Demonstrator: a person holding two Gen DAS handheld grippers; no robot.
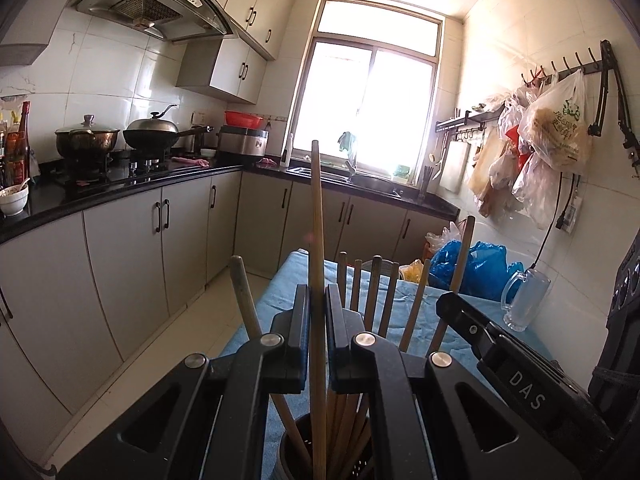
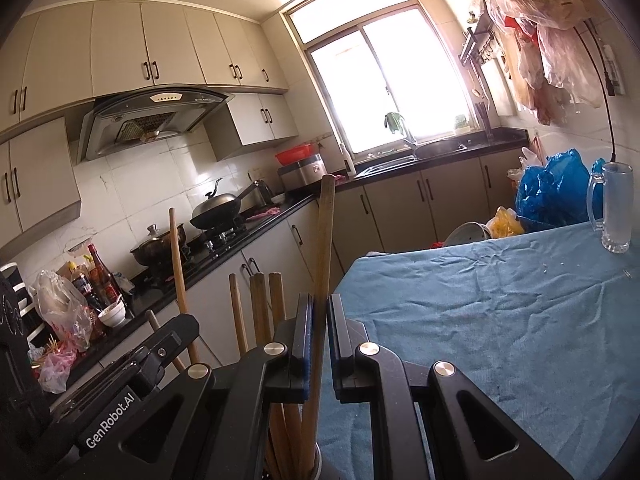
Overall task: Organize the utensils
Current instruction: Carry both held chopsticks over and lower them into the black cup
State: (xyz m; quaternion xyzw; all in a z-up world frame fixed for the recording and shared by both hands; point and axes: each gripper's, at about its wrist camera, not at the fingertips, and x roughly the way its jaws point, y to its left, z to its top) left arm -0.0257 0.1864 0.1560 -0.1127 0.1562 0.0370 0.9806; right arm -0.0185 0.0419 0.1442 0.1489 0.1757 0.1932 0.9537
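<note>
A: Left wrist view: my left gripper (image 1: 318, 320) is clamped on one chopstick (image 1: 316, 216), long axis pointing to 12 o'clock, tip over the holder (image 1: 298, 456) at 6.

B: My right gripper (image 2: 320, 332) pinches another chopstick (image 2: 326, 240), equally near the holder.

You're in a home kitchen: hood (image 1: 156, 8) upper left, wok (image 1: 154, 134) and pot (image 1: 86, 140) on the stove at left, sink (image 1: 360, 180) under the window (image 1: 368, 100) at centre.
</note>
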